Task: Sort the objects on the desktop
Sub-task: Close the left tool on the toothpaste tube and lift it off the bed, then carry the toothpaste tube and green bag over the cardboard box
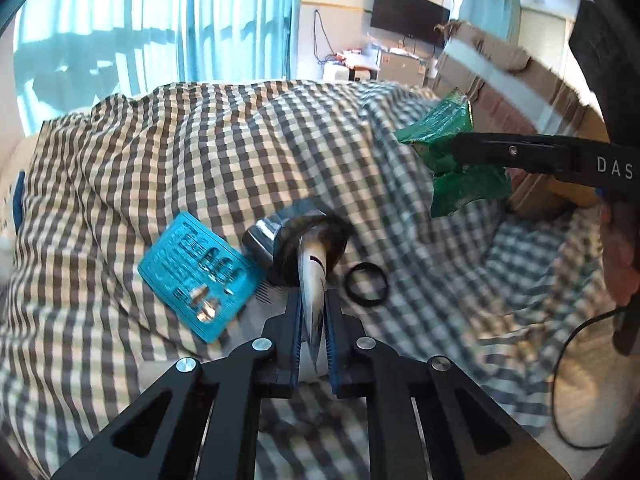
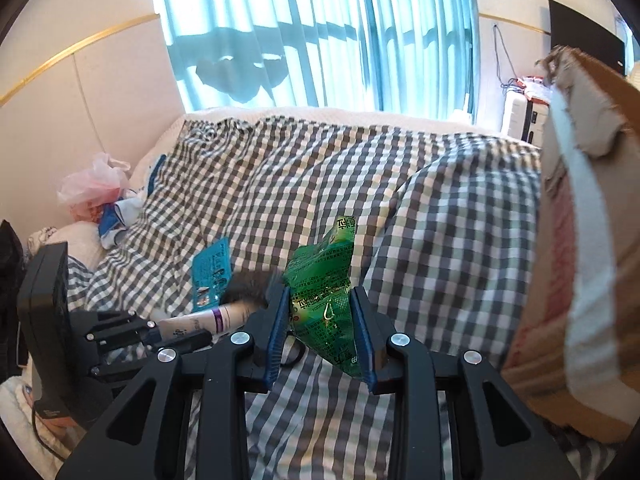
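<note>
a rumpled brown-and-white checked bedspread (image 1: 180, 152) covers the bed that serves as the work surface, with blue curtains (image 1: 160, 12) drawn over a bright barred window beyond it. the left gripper (image 1: 313, 304) has its jaws pinched tight on the flat crimped end of a white squeeze tube (image 1: 310, 276), whose silver cap (image 1: 262, 240) points away toward the middle of the bed; the tube looks raised off the cloth, though blur makes that hard to judge. a teal blister card (image 1: 200, 280) lies flat on the bedspread just left of the tube, and a black ring (image 1: 367, 281) lies on the cloth just to its right. the right gripper (image 2: 322, 316) holds a crinkled green packet (image 2: 324, 288) between partly closed jaws, the packet standing upright above the checks. a torn cardboard box (image 2: 580, 220) with white tape rises at the right edge of the bed. a dark screen (image 1: 408, 14) hangs on the cream far wall above a cluttered stand, and a pink plastic bag (image 2: 94, 184) sits by the wall at the bed's left side.
</note>
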Demonstrator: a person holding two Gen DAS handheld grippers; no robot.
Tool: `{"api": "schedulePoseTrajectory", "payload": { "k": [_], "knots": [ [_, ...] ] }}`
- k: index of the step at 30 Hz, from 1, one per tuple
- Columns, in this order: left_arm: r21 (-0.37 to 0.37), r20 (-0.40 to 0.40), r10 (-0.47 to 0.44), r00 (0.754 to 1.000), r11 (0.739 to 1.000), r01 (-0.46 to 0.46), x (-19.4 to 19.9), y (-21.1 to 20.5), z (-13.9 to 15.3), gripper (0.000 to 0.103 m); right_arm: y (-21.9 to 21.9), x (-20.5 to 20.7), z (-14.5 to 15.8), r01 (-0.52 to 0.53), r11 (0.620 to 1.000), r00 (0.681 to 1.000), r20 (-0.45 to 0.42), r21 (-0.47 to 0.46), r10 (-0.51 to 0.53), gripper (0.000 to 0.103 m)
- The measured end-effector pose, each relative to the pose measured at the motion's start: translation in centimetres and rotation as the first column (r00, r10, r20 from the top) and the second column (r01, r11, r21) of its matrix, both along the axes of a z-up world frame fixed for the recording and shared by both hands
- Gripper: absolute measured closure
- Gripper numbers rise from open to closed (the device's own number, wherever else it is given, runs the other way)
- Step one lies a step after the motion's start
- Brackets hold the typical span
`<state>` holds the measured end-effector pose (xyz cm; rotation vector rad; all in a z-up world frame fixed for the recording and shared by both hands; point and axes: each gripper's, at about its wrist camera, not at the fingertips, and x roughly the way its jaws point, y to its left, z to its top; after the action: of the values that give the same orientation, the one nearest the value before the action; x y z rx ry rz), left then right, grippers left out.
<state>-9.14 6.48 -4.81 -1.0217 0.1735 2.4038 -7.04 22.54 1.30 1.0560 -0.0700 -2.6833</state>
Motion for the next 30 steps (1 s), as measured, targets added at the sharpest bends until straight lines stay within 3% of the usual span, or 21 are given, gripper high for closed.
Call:
{"api": "schedulePoseTrajectory", "payload": {
  "k": [5, 11, 15, 19, 21, 22, 26, 30],
  "knots": [
    [-0.047, 0.023, -0.032, 0.999, 0.998, 0.033, 1.9, 0.5, 0.3, 0.093, 1.0, 1.9, 1.1, 0.028, 0.999, 1.0, -0.007, -0.035, -0.028, 0.073],
    [-0.102, 0.075, -0.062, 0.995, 0.992, 0.07, 2.3, 2.3, -2.5, 0.09, 1.3, 2.9, 0.0, 0.04, 0.998, 0.999, 0.02, -0.041, -0.039, 0.073],
    [-0.127, 0.063, -0.045, 0.997, 0.99, 0.053, 2.2, 3.4, -3.6, 0.087, 1.3, 2.3, -1.2, 0.042, 0.999, 0.998, 0.045, -0.028, -0.04, 0.073],
    [-0.096, 0.057, -0.02, 0.998, 0.995, 0.026, 1.2, 4.4, -4.0, 0.049, 1.5, 1.6, -2.3, 0.056, 0.998, 0.996, 0.066, -0.028, -0.054, 0.073],
    [-0.086, 0.038, -0.009, 0.999, 0.996, 0.012, 0.9, 4.7, -4.4, 0.055, 1.8, 1.4, -2.8, 0.062, 0.998, 0.995, 0.077, -0.026, -0.06, 0.073],
    [-0.071, 0.039, 0.002, 0.999, 0.997, 0.001, 0.6, 4.7, -4.7, 0.083, 1.9, 1.3, -2.9, 0.067, 0.997, 0.995, 0.082, -0.024, -0.065, 0.073],
    [0.006, 0.067, 0.033, 0.997, 0.999, -0.033, 0.1, 3.7, -5.2, 0.083, 2.2, 1.3, -2.7, 0.076, 0.997, 0.994, 0.082, -0.035, -0.073, 0.073],
    [0.084, 0.023, 0.061, 0.998, 0.995, -0.063, 1.2, 2.4, -3.3, 0.083, 1.7, 1.9, -1.8, 0.067, 0.997, 0.996, 0.069, -0.034, -0.064, 0.073]
  ]
}}
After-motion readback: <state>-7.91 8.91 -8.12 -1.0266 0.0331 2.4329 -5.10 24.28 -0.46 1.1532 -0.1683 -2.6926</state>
